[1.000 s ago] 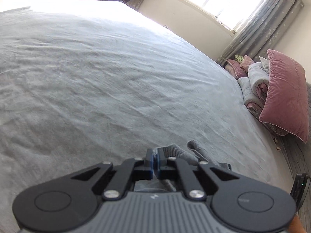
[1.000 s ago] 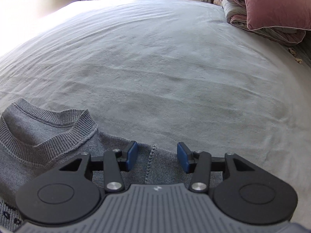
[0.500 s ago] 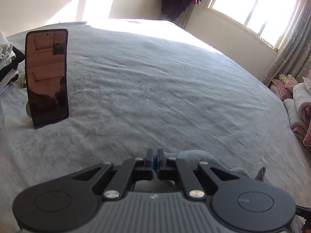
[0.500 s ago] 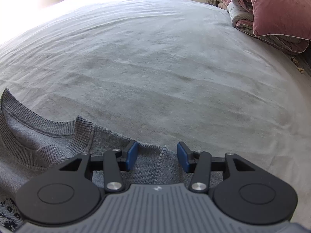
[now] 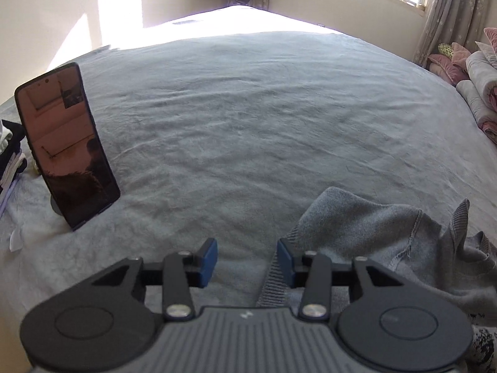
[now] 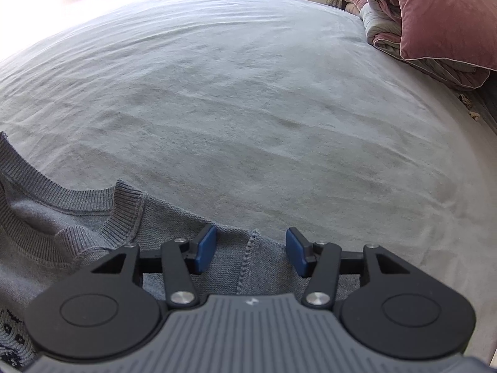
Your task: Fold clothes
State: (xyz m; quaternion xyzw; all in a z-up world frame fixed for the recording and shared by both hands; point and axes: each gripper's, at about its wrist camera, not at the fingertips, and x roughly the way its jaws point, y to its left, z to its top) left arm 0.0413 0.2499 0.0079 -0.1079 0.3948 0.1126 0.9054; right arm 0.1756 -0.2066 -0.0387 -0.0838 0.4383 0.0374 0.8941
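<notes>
Both grippers stand open, holding nothing: grey sweater [image 6: 77, 248] shoulder seam lies between right gripper [image 6: 250, 253] fingers, bunched fabric right of left gripper [image 5: 247, 262].

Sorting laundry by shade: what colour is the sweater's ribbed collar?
Grey, like the rest of the sweater; its collar shows best in the right wrist view.

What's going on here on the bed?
A person holding two handheld grippers is folding a grey knitted sweater on a bed covered with a grey sheet. Both the left gripper and the right gripper are open, grasping nothing. The right gripper sits over the sweater's shoulder seam near the ribbed collar. A dark smartphone stands propped nearby.
</notes>
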